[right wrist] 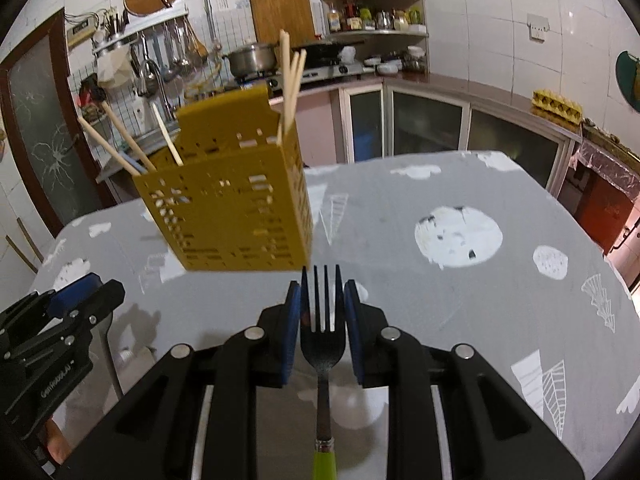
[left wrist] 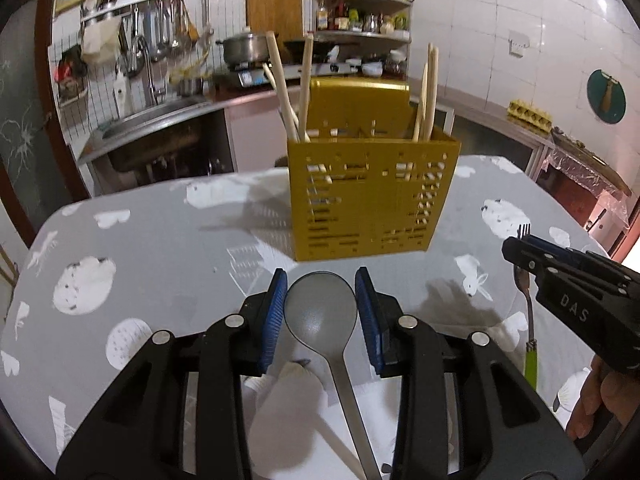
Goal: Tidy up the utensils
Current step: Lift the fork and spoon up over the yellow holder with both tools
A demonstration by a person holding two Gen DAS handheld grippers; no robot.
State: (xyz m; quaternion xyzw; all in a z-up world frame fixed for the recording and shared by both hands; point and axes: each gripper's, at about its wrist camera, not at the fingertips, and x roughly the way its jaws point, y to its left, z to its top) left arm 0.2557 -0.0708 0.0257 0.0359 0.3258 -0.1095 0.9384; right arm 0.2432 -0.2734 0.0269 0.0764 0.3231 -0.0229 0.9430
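Two hand-held grippers facing a yellow utensil holder (left wrist: 374, 196) that is standing upright on the grey patterned tablecloth (left wrist: 160, 248). The left gripper (left wrist: 321, 312) is pinching a metal spoon (left wrist: 320, 312) by the bowl between its blue pads, handle trailing back under the tool. The right gripper (right wrist: 322, 320) is pinching a fork (right wrist: 323, 336) at the head, tines pointing forward and green handle trailing back toward the camera. Both long axes are running roughly fore-and-aft, in line with the fingers. The holder is lying straight ahead of the left gripper, but ahead and to the left of the right one, so the left gripper is looking the better aligned. Chopsticks (left wrist: 304, 88) are already leaning in the holder's compartments; the likely next move is raising each utensil above the rim.
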